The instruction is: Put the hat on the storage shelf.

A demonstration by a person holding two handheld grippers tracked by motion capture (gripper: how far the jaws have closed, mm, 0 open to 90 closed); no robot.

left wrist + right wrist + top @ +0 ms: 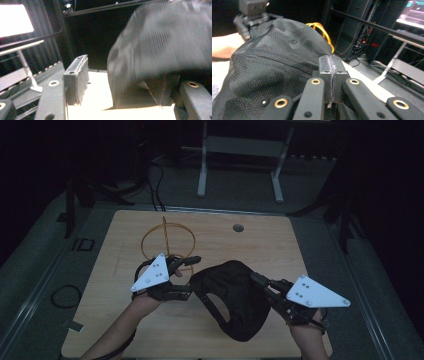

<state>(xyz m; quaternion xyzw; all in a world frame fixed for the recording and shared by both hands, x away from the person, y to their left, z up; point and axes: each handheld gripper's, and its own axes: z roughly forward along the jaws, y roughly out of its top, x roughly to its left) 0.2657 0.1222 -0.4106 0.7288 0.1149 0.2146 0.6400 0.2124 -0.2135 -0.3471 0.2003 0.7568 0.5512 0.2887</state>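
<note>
Black mesh cap (232,295) pinched in closed right claw (256,279), left claw (192,270) spread wide around its edge.

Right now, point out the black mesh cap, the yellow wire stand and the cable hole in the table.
black mesh cap (235,290), high view, on its crown.
yellow wire stand (165,232), high view, on its upright wire.
cable hole (238,227), high view, on the round opening in the tabletop.

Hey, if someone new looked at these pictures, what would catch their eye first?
Probably the black mesh cap held up over the middle of the wooden table, between the right gripper and the left gripper. Behind the left gripper, an orange wire hoop stand glows against the dark room.
</note>
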